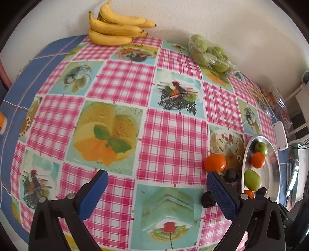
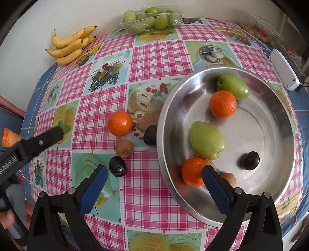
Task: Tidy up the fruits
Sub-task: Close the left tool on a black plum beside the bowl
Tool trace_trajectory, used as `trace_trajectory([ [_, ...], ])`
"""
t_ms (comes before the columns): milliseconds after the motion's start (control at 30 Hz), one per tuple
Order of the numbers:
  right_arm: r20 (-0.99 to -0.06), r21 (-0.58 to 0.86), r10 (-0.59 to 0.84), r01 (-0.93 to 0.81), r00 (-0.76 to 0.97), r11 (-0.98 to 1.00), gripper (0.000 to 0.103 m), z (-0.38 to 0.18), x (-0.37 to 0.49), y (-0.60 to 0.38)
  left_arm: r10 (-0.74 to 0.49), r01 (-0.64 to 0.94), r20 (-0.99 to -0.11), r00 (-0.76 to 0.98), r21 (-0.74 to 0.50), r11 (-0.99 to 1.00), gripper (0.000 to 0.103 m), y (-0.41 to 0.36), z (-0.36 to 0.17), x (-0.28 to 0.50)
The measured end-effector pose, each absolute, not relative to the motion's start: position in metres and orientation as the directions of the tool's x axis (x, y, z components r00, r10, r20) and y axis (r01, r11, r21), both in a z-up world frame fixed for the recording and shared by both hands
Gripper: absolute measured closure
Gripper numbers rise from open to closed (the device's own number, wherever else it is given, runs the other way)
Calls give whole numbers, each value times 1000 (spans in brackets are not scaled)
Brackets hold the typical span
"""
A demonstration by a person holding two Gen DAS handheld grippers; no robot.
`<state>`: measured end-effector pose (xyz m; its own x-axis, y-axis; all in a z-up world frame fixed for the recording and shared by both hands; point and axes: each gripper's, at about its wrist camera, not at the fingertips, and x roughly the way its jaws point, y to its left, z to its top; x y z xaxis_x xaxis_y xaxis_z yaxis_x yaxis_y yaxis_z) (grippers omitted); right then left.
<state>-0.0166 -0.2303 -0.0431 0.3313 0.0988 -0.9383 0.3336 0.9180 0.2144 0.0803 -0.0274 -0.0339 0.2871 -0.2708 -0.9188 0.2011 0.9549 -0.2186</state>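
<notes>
A silver bowl at the right holds two green fruits, two oranges, a dark plum and a small brown fruit. On the cloth left of the bowl lie an orange, two dark plums and a brown fruit. My right gripper hovers open over the bowl's near left rim, holding nothing. My left gripper is open and empty, with the loose orange and a plum by its right finger; the bowl lies beyond.
Bananas and a wrapped tray of green fruits sit at the back by the wall. A clear box of nuts and a white device are at the far right. A hand holds the left tool.
</notes>
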Motion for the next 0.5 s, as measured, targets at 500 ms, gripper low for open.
trace_trajectory([
  [500, -918, 262, 41, 526, 393, 809, 5, -30, -39, -299, -375, 261, -923, 87, -342, 903, 17, -71, -62, 60],
])
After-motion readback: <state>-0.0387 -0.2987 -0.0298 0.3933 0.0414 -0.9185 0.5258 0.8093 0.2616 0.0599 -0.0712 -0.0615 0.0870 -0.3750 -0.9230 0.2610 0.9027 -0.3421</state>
